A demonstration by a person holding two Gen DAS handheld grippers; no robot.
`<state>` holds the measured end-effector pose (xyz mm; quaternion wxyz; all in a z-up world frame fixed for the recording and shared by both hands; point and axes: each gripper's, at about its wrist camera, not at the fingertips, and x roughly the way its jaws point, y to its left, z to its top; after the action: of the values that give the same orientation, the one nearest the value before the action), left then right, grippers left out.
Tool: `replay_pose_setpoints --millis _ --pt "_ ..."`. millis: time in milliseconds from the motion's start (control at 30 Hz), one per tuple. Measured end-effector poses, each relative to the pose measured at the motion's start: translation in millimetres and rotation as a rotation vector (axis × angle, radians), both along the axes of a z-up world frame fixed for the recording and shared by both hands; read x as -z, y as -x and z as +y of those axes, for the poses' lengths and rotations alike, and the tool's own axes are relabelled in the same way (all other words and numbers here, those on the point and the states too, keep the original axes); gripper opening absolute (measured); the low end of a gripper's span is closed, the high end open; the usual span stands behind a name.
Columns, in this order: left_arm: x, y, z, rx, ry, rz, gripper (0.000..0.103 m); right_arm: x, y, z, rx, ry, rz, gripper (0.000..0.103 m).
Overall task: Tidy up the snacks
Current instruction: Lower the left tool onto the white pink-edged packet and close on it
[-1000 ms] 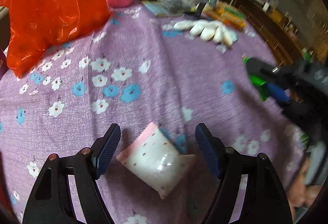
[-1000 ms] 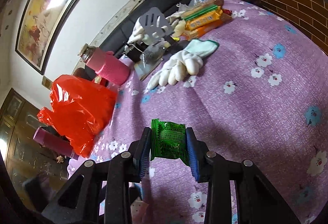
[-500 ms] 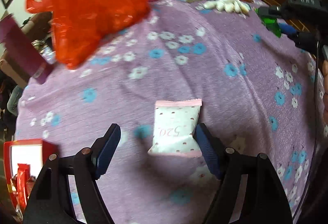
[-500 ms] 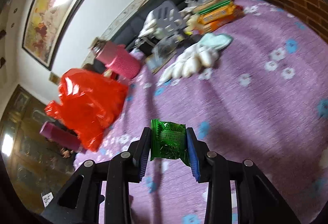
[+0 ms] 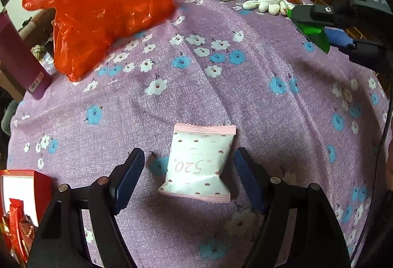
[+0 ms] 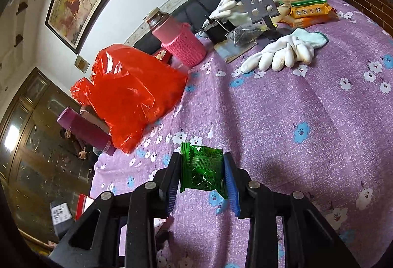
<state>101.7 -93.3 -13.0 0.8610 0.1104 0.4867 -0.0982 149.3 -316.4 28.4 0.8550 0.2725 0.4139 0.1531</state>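
Observation:
A white and pink snack packet marked 520 (image 5: 199,165) lies flat on the purple flowered tablecloth (image 5: 245,96). My left gripper (image 5: 190,169) is open, with a finger on each side of the packet and a gap on both sides. My right gripper (image 6: 202,171) is shut on a green snack packet (image 6: 202,167) and holds it above the cloth. It also shows in the left wrist view (image 5: 316,30), at the upper right with the green packet (image 5: 314,33). A red box (image 5: 19,196) holding red snacks sits at the lower left edge.
A red plastic bag (image 5: 95,5) lies at the back left beside a maroon tube (image 5: 17,57). A pink knitted bottle (image 6: 181,42), white gloves (image 6: 282,54), a grey stand (image 6: 258,1) and orange snack packs (image 6: 309,12) crowd the far side.
The left wrist view has swung and steadied; the 520 packet now sits squarely between my open left fingers. My right gripper still holds the green packet and has shifted slightly over the cloth.

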Motion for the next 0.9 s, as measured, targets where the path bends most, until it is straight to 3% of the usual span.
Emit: replay_pose_setpoints --millis 67,133,167,433,500,667,900 --pt "0 0 4 -0.007 0.02 -0.006 0.072 -1 1 2 -0.009 -0.004 -0.006 0.036" --pt "0 3 5 0.005 0.046 -0.016 0.056 -3 2 9 -0.031 0.002 -0.013 0.036" --pt "-1 4 4 0.019 0.055 -0.018 0.042 -4 2 11 -0.038 0.005 -0.015 0.036" --pt "-12 25 6 0.039 0.018 -0.107 0.03 -7 12 43 -0.115 0.058 -0.046 0.036" --pt "-22 32 11 0.028 0.003 -0.156 0.019 -7 14 48 -0.128 0.064 -0.052 0.036" --pt "-43 44 26 0.008 -0.019 -0.231 0.017 -5 17 61 -0.159 0.084 -0.055 0.036" --pt "-41 43 28 0.007 -0.011 -0.222 0.017 -4 19 66 -0.171 0.1 -0.056 0.036"
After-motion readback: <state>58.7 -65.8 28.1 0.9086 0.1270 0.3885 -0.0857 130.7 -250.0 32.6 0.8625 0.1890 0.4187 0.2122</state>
